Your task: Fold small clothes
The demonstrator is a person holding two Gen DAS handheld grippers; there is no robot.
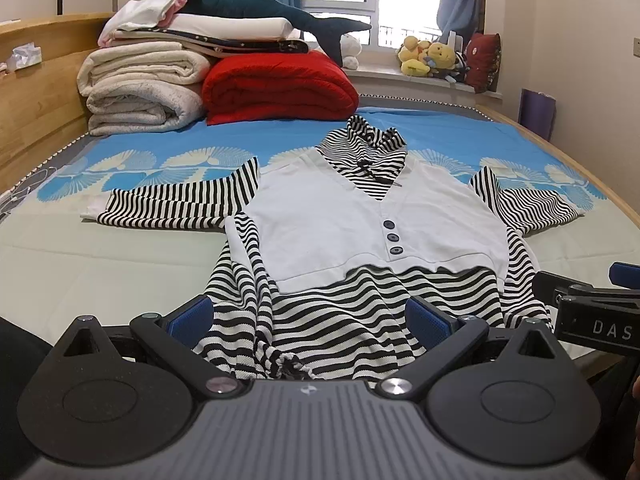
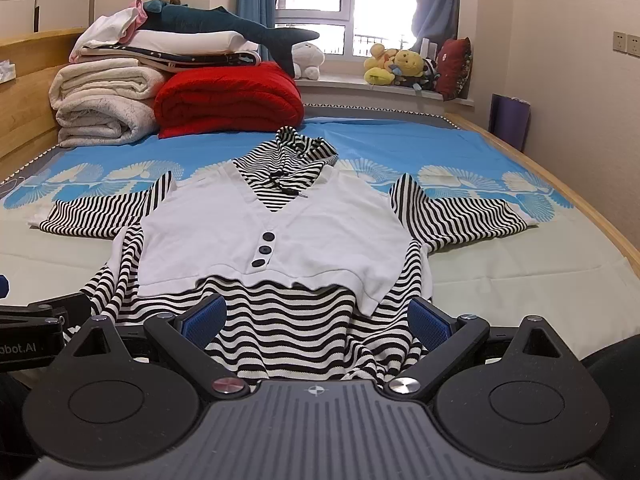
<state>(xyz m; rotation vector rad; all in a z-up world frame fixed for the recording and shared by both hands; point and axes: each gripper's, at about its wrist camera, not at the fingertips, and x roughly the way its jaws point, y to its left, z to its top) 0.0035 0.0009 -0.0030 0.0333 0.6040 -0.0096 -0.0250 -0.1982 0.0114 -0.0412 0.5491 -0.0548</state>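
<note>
Nearby, striped dress lies flat on bed (blankets behind)

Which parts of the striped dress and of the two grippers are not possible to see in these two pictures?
- Striped dress hem: both views, hidden behind each gripper's own body.
- Left gripper, open: whether its pads touch the cloth is unclear, left wrist view.
- Right gripper, open: the same doubt, right wrist view.
- End of the dress's left-hand sleeve: the white cuff is small and stretched near the edge.
</note>
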